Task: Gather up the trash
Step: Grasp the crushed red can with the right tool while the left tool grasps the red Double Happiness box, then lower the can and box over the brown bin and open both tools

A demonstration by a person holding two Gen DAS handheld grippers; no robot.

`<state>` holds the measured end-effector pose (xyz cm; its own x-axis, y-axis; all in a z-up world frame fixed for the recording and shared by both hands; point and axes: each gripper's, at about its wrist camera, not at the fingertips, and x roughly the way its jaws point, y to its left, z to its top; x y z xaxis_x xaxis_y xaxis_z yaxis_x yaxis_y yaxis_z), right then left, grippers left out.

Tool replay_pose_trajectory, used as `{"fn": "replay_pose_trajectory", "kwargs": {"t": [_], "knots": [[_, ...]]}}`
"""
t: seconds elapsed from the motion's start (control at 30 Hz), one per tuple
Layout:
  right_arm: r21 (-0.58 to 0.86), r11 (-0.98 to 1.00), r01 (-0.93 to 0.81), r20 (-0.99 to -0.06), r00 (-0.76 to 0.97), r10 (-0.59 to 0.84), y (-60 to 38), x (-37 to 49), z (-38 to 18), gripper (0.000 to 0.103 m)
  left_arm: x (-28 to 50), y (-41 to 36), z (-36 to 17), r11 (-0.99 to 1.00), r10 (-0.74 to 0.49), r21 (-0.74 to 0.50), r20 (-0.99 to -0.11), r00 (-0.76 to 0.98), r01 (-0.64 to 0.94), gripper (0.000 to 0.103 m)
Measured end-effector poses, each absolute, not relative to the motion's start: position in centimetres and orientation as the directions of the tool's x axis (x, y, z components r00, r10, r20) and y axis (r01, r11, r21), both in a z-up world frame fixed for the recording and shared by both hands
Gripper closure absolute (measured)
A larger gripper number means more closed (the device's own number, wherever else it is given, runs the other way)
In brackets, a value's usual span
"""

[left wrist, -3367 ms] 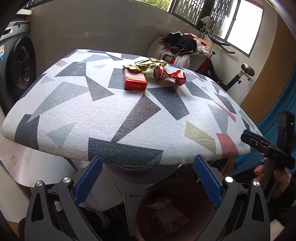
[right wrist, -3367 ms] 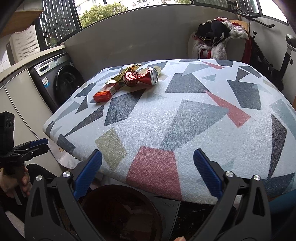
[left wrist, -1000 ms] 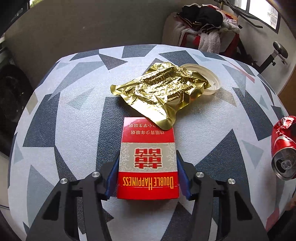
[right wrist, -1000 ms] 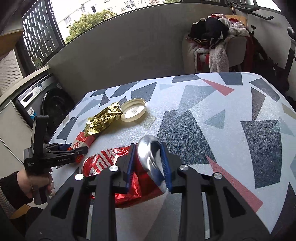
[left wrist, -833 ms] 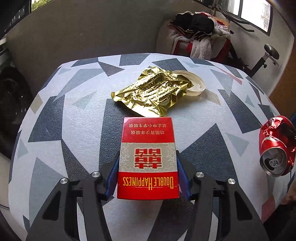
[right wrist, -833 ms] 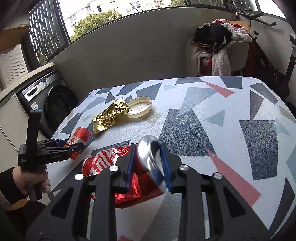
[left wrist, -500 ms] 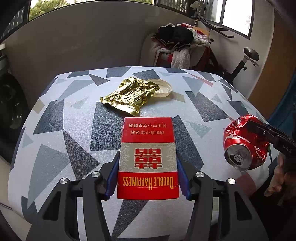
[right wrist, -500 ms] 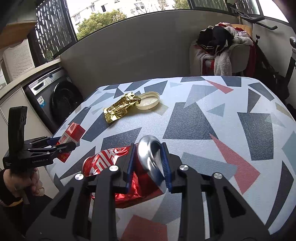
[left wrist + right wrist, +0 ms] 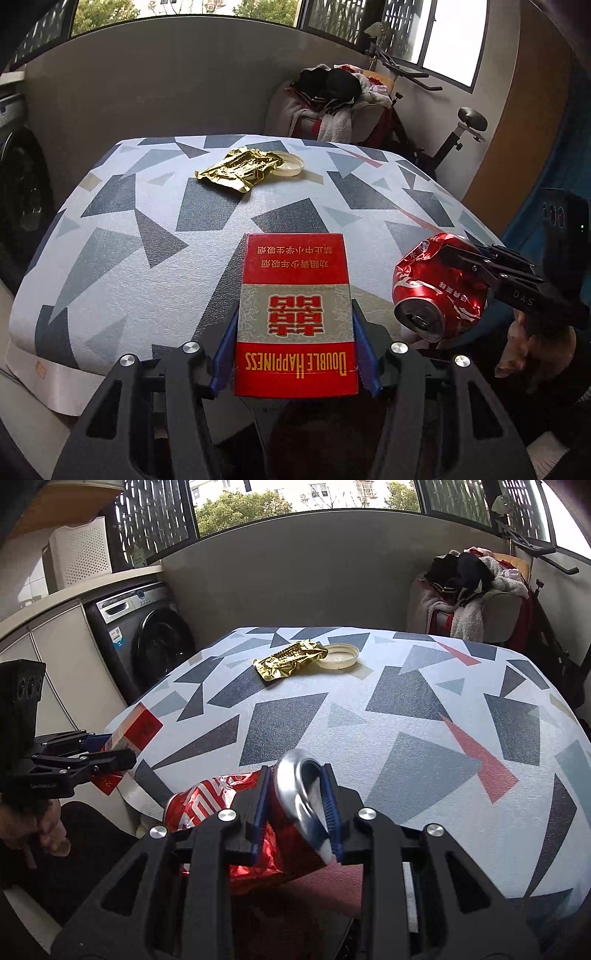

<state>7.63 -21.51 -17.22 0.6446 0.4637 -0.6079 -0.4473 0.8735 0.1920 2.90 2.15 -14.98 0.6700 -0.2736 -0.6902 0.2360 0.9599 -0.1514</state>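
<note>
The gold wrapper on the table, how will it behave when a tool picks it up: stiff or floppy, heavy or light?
The gold wrapper looks crumpled and nearly flat, so it is probably floppy and would sag or fold when pinched. It seems empty, thin foil, so likely very light. Its shiny surface may slip, and one edge lies against the round lid, which might shift too.

Home laundry balcony: washing machine (image 9: 147, 635), exercise bike (image 9: 454, 136), clothes pile (image 9: 469, 579).
</note>
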Motion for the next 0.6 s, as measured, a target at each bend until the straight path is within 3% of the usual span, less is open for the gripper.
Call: {"fn": "replay_pose_trajectory", "kwargs": {"t": [0.6], "knots": [[0.078, 0.786, -0.613, -0.71, 0.519, 0.475, -17.4, 1.4, -20.4, 0.073, -1.1, 2.8, -14.7, 0.955, -0.294, -0.179, -0.655, 0.696, 0.235, 0.049]]}}
